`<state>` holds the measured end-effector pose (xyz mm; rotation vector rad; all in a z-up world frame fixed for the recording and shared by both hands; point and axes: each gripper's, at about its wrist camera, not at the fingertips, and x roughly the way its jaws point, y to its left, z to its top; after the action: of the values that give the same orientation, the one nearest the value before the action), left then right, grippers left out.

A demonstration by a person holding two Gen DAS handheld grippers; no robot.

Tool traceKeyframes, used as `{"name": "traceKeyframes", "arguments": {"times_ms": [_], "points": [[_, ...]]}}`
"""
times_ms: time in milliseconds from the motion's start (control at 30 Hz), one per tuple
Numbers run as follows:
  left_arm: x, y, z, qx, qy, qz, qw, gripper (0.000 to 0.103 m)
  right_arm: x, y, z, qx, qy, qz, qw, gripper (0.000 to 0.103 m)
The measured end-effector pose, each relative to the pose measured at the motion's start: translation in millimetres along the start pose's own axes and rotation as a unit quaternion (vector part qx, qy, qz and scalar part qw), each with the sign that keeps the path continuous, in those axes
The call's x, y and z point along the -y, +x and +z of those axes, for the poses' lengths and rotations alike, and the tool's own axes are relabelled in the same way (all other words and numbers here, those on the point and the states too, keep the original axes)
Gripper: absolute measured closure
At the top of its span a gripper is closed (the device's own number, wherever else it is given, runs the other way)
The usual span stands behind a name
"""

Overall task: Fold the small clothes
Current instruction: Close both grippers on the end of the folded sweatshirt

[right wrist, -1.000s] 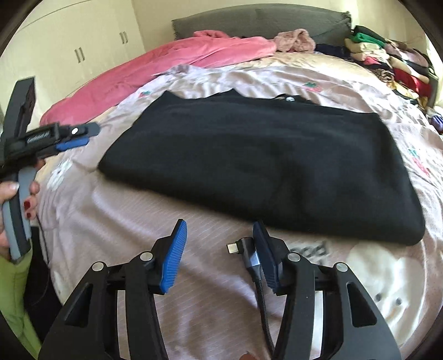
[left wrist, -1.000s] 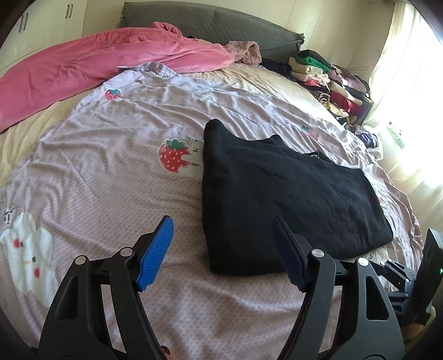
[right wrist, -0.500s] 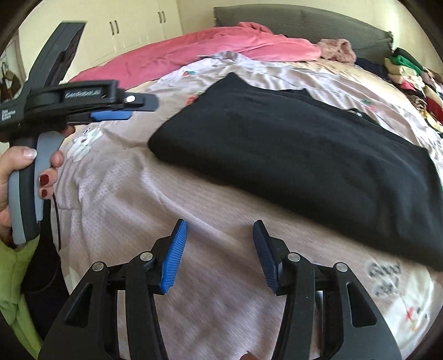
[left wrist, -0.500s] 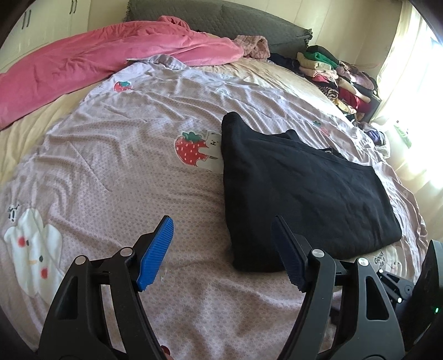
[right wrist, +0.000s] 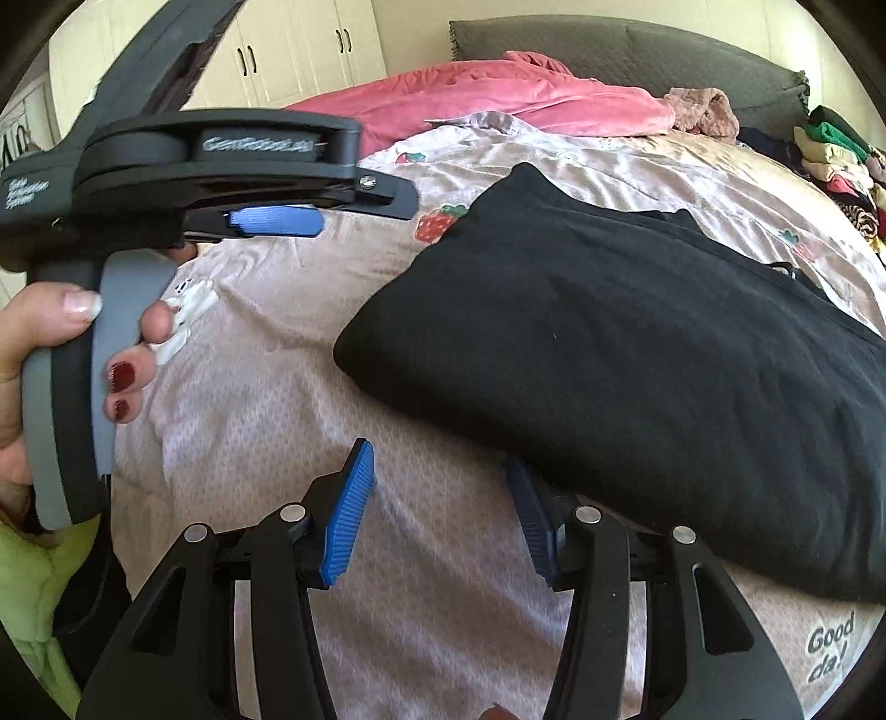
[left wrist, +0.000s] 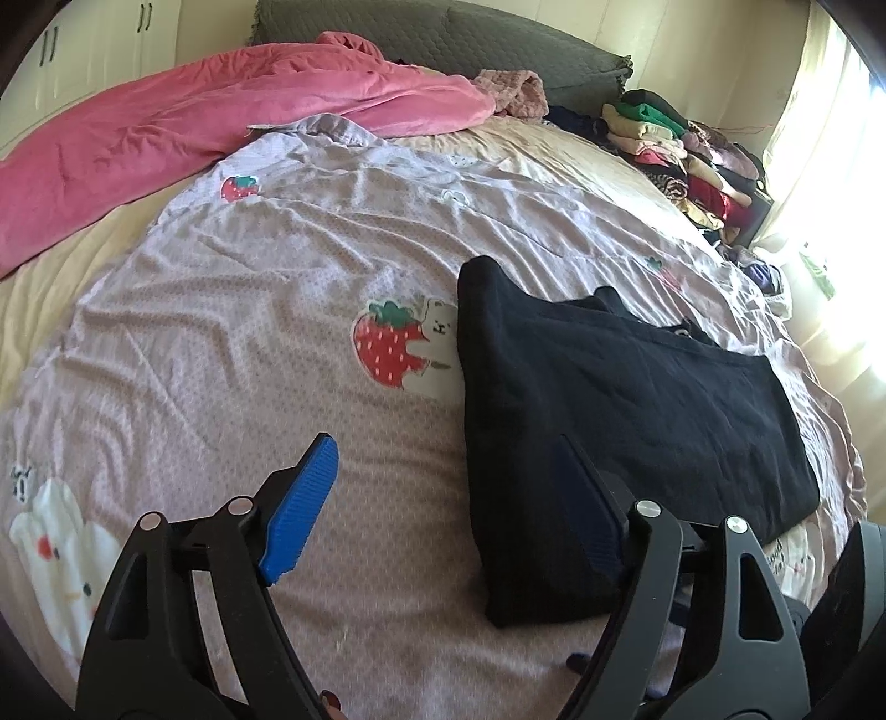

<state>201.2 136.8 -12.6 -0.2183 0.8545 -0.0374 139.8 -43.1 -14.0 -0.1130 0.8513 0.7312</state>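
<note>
A black garment [left wrist: 626, 410] lies folded flat on the lilac quilt [left wrist: 232, 332]; it also shows in the right wrist view [right wrist: 637, 354]. My left gripper [left wrist: 443, 515] is open and empty, hovering just above the garment's near left corner, its right finger over the cloth edge. My right gripper [right wrist: 443, 520] is open and empty, low over the quilt beside the garment's near edge. The left gripper's body [right wrist: 210, 171] and the hand holding it fill the upper left of the right wrist view.
A pink blanket [left wrist: 210, 127] lies bunched at the bed's head, by a grey headboard [left wrist: 443, 39]. A stack of folded clothes [left wrist: 686, 155] sits at the far right. White wardrobes [right wrist: 288, 55] stand to the left. The right gripper's body [left wrist: 847, 603] shows at the lower right.
Both grippers have moved left along the garment's near edge toward its left corner, and closer to each other. The garment has not moved. Both jaws stayed open.
</note>
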Motion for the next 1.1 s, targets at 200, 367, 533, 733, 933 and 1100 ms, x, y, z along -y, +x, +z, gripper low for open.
{"name": "traceKeyframes", "arguments": {"times_ms": [200,367,533,733,933,1100], "points": [[2.5,24.2,16.9,-0.02,-0.002,-0.008,0.9998,0.031,7.3,6.4,15.9,0.008,0.011,0.003,1.0,0.054],[3.2,45.2,27.4,-0.041,-0.011,-0.02,0.9989,0.031,11.9,1.3,19.9,0.011,0.022,0.014,1.0,0.049],[4.2,66.2,37.1,-0.063,-0.013,-0.033,0.9974,0.031,9.3,-21.0,14.7,0.022,0.0,-0.004,1.0,0.049],[7.7,89.0,45.0,-0.095,-0.014,-0.055,0.9938,0.031,-1.7,-42.4,8.0,0.046,-0.063,-0.051,0.996,0.049],[9.0,99.7,49.2,-0.105,-0.009,-0.061,0.9925,0.031,-10.8,-26.0,4.1,0.042,-0.135,-0.105,0.984,0.043],[10.1,103.1,52.0,-0.105,-0.006,-0.062,0.9925,0.031,-8.0,6.1,2.1,0.013,-0.175,-0.153,0.973,0.043]]}}
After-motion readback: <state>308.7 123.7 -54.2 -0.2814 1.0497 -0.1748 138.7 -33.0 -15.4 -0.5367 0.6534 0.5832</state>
